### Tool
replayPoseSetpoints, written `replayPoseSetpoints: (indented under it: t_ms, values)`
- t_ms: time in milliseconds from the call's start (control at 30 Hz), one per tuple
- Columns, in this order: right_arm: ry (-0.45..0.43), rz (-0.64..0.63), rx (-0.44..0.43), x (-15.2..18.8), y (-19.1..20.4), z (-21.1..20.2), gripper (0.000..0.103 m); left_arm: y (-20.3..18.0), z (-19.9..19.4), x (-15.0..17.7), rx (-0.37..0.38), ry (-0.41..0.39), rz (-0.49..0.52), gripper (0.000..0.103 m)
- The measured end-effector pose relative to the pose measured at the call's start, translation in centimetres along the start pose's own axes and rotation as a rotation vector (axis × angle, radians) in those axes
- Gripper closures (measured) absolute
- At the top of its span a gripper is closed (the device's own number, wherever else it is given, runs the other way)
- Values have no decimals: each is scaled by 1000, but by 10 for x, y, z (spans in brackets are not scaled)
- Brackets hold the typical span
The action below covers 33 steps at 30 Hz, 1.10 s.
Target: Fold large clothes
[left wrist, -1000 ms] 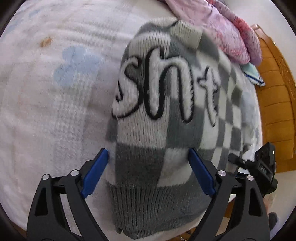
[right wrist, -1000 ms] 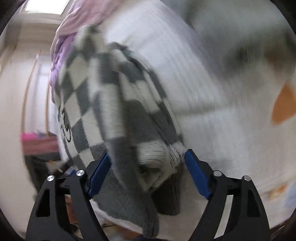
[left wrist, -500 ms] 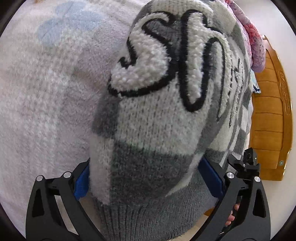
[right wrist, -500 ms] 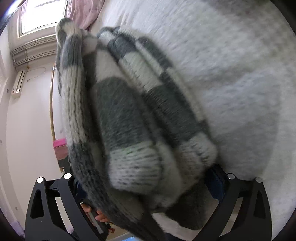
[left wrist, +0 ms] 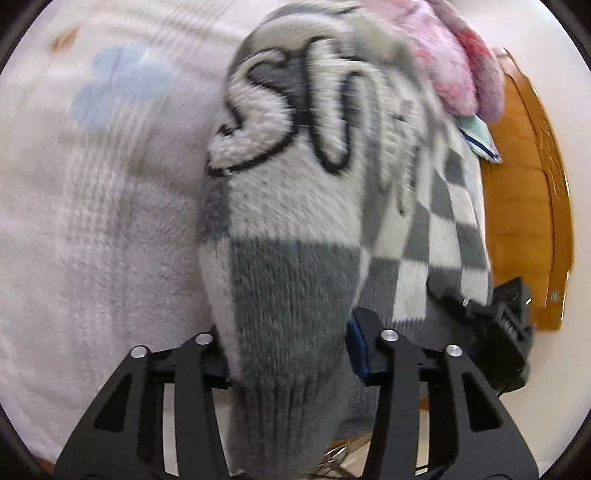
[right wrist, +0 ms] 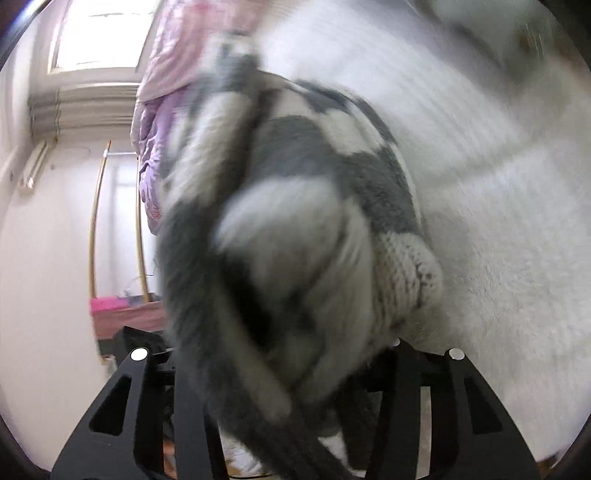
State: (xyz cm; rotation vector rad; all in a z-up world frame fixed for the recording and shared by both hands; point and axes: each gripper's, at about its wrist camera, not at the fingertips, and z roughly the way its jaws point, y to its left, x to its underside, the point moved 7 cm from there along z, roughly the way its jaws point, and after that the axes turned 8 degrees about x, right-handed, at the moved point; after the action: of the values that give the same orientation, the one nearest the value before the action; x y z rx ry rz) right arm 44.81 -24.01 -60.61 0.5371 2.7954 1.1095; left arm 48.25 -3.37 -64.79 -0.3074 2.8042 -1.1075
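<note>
A grey and white checked knit sweater with fluffy white lettering lies bunched on a pale fleece bed cover. My left gripper is shut on the sweater's ribbed hem, which fills the gap between the jaws and is lifted. In the right wrist view, my right gripper is shut on the other part of the sweater, a thick folded wad; its fingertips are hidden by the knit. The right gripper also shows in the left wrist view.
A pink and purple quilt is heaped at the far end of the bed. A wooden bed frame runs along the right. In the right wrist view a window and a pink box lie to the left.
Both grippers have closed from wide open onto the sweater's hem end and lifted it off the bed cover. The sweater has bunched up between the jaws.
</note>
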Motion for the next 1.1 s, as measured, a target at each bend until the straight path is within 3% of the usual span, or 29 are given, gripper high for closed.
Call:
replayPoseSetpoints:
  t_ms: [133,333,433,600,767,867,967,1033,1100]
  values:
    - [-88,-126,65,4,53,-44,63,-44,-42,-11,-2,-51,116,63]
    - [-210,-259,116,21,101,-109,64,-107,-90,-3,18,-105,252,67]
    - [-254,-309,116,12,117,-139,65,-133,-100,15,35,-126,286,67]
    - [-322,-391,69,-23,120,-191,65,-198,-95,5,48,-223,359,67]
    - [-400,-446,-2,-102,106,-247,65,-290,-56,-21,48,-385,481,68]
    - [-435,-444,-49,-148,80,-282,65,-338,-20,-32,74,-450,512,68]
    - [-441,-380,-96,-191,29,-300,65,-370,27,-33,73,-499,523,68]
    - [-416,-330,-68,-209,-16,-295,65,-375,76,-27,27,-469,524,68]
    - [-368,-306,27,-218,-65,-274,65,-359,123,-19,-14,-391,493,68]
